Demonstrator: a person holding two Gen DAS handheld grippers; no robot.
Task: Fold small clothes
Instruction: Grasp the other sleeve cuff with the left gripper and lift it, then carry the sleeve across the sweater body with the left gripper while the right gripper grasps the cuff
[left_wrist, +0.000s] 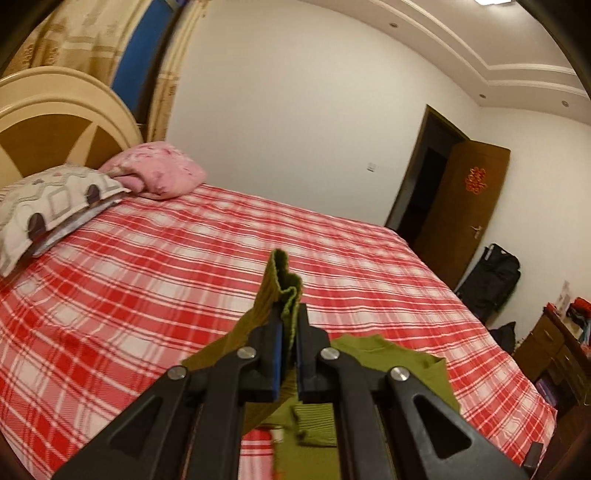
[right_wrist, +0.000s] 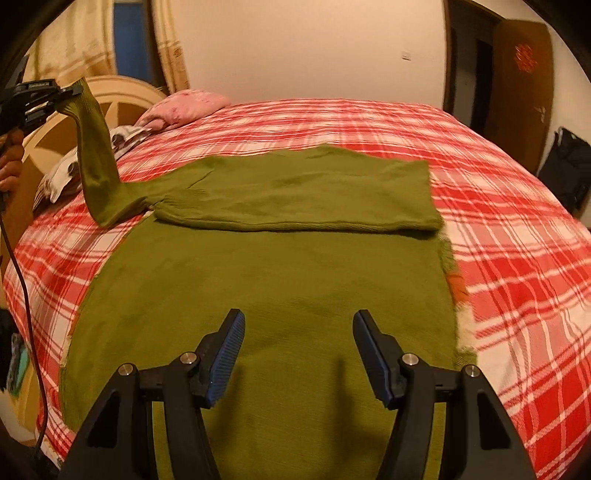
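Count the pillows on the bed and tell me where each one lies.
2: a pink pillow by the headboard, and a patterned pillow beside it, nearer the bed's edge. Others may be out of frame.

- This is a bedroom in a home.
- A wide bed (left_wrist: 147, 258) fills most of the room, covered with a red and white checked sheet.
- At its head stands a rounded wooden headboard (left_wrist: 55, 122), with a patterned pillow (left_wrist: 48, 206) and a folded pink blanket (left_wrist: 159, 173) beside it.
- Beige patterned curtains (left_wrist: 81, 40) hang behind the headboard.
- A brown wooden door (left_wrist: 465, 206) stands open, with a red paper decoration (left_wrist: 476, 180) on it.
- A black bag (left_wrist: 491, 277) leans on the white wall, near a low wooden cabinet (left_wrist: 550, 339).
- The ceiling has stepped mouldings and small recessed lights (left_wrist: 393, 25).
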